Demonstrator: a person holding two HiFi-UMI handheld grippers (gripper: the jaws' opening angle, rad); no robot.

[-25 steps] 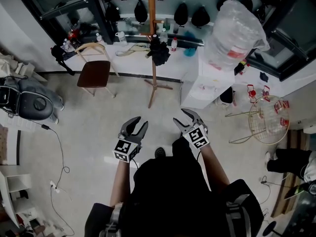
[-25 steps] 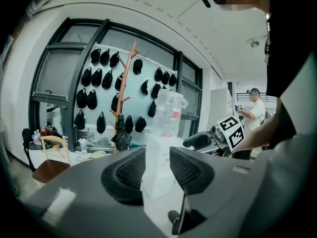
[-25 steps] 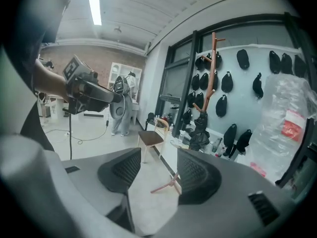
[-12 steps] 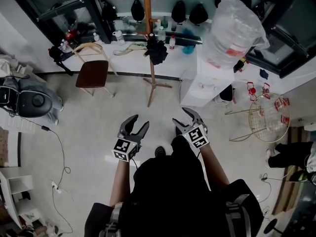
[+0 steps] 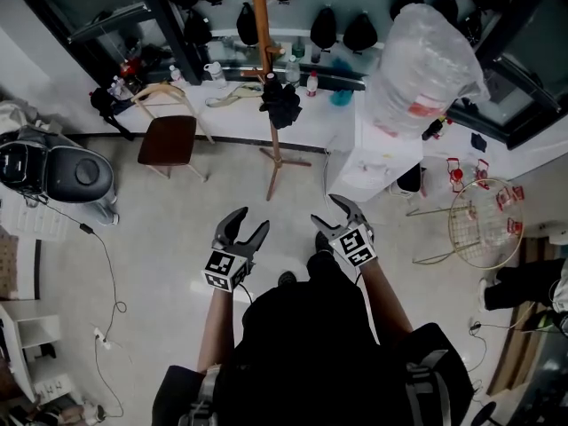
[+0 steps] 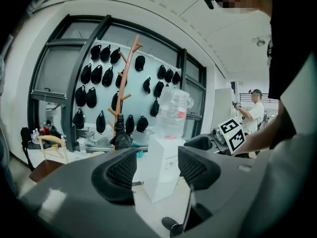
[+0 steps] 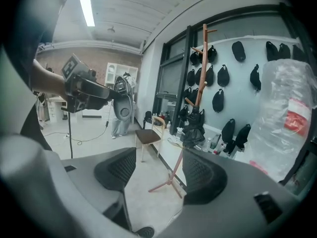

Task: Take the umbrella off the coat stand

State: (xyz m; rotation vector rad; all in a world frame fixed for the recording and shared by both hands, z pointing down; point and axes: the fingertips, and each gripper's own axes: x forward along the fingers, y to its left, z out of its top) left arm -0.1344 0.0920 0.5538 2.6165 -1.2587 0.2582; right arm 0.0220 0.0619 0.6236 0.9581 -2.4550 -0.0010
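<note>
Umbrella point(image 5: 280, 103) hangs on the coat stand point(image 5: 274, 153); across open floor point(image 5: 177, 229), the empty left gripper point(image 5: 248, 221) and right gripper point(image 5: 330, 212), jaws opening, have edged nearer.

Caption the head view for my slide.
Left gripper and right gripper, fingers opening, empty, face the coat stand holding the umbrella.

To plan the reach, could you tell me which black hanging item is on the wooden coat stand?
The bunched black umbrella, partway up the brown wooden coat stand; the other black items, caps, hang on the wall behind.
</note>
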